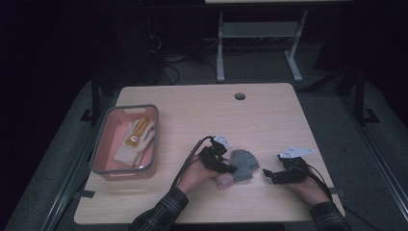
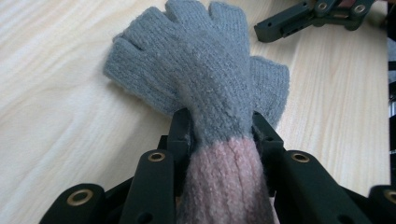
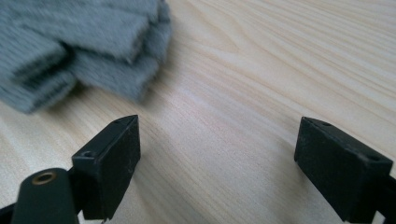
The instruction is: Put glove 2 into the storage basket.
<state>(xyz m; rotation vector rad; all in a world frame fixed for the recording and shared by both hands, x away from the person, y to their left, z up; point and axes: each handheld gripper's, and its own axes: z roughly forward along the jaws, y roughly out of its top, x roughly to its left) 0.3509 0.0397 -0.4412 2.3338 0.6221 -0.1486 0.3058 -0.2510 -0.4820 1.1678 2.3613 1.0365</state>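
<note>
A grey fingerless knit glove (image 1: 244, 162) with a pink cuff lies on the wooden table (image 1: 202, 115), front of centre. My left gripper (image 1: 230, 169) is shut on it. In the left gripper view the two pads of my left gripper (image 2: 219, 130) press the glove (image 2: 210, 70) from both sides where grey meets pink. My right gripper (image 1: 267, 175) rests on the table just right of the glove, open. In the right gripper view my right gripper (image 3: 219, 154) has bare wood between its jaws, and the glove's grey fingers (image 3: 70, 46) lie ahead at the upper left.
A pink bin with a grey rim (image 1: 103, 139) stands at the table's left and holds a pale glove with yellow parts (image 1: 136, 142). A round cable hole (image 1: 239, 96) sits near the far edge. A metal table frame (image 1: 257, 43) stands on the floor beyond.
</note>
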